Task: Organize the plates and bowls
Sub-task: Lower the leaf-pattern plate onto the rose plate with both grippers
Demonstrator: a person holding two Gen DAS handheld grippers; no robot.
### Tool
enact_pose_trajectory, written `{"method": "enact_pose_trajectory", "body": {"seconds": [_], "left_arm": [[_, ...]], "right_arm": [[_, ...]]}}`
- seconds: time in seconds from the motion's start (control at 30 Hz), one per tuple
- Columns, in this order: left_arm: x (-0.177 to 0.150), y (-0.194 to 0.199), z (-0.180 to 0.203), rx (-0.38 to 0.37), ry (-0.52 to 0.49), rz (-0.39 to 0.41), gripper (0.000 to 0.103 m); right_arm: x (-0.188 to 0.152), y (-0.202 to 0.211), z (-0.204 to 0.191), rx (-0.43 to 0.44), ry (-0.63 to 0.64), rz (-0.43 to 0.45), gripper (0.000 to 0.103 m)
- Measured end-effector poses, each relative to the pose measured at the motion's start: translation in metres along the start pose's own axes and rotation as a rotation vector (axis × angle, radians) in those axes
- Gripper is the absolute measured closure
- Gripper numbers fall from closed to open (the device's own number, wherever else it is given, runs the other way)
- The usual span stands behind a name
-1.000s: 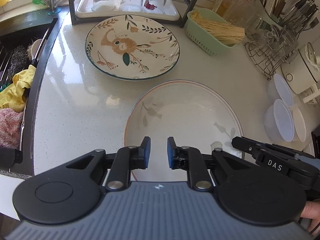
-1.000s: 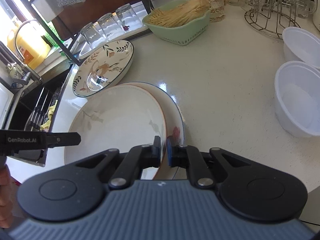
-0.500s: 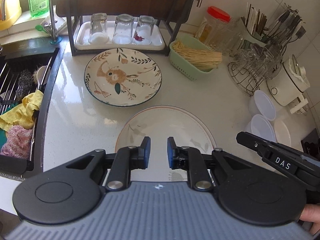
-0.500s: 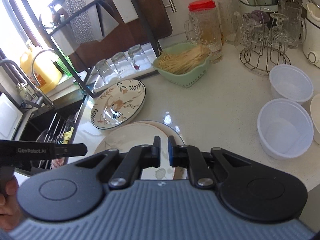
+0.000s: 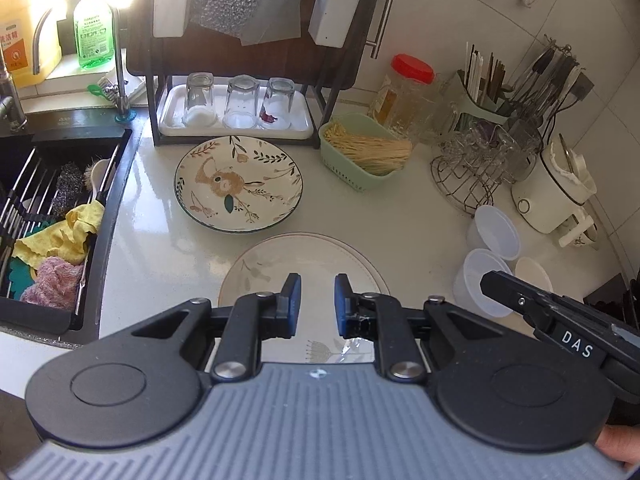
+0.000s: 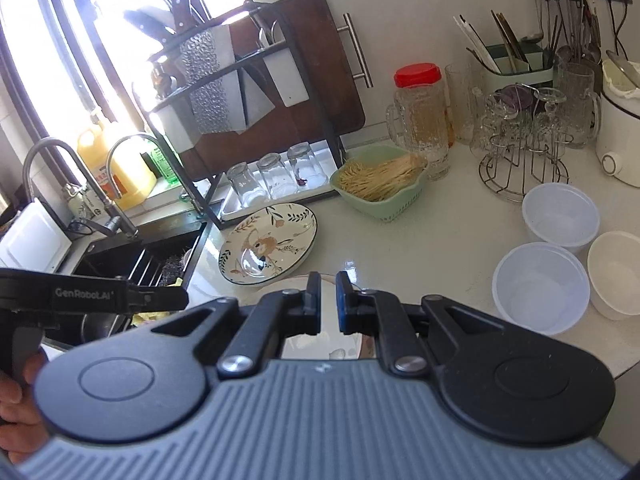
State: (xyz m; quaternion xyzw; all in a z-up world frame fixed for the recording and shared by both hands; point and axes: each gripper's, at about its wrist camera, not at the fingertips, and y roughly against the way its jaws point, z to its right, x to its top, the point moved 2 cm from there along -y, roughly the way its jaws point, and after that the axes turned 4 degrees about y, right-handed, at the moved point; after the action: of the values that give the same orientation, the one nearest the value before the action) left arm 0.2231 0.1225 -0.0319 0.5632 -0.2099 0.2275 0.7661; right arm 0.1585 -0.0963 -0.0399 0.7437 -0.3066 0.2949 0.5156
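The pale plate point(image 5: 304, 256) lies at the worktop's point(image 5: 400, 224) front edge; your left gripper point(image 5: 317, 300) and right gripper point(image 6: 328, 300) hover closed, holding nothing.

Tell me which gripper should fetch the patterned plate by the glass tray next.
Probably left. The left gripper faces the patterned plate almost straight ahead; the right gripper sees it off to its left.

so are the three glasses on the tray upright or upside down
Upside down: all three glasses stand rim-down on the white tray, thick bases up.
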Motion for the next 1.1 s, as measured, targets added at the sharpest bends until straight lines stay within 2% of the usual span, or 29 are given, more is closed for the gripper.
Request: {"method": "enact_pose_trajectory", "body": {"seconds": [0.27, 0.7, 1.1], "left_arm": [[-0.027, 0.023, 0.014, 0.016, 0.021, 0.029, 0.084], [-0.080, 0.040, 0.036, 0.024, 0.035, 0.001, 0.084], [-0.087, 0.042, 0.044, 0.038, 0.013, -0.003, 0.084]], "right_arm": [[-0.012, 0.031, 0.008, 0.034, 0.023, 0.024, 0.092], [-0.037, 0.059, 0.015, 0.080, 0.064, 0.017, 0.092], [-0.050, 0.068, 0.019, 0.096, 0.073, 0.025, 0.092]]}}
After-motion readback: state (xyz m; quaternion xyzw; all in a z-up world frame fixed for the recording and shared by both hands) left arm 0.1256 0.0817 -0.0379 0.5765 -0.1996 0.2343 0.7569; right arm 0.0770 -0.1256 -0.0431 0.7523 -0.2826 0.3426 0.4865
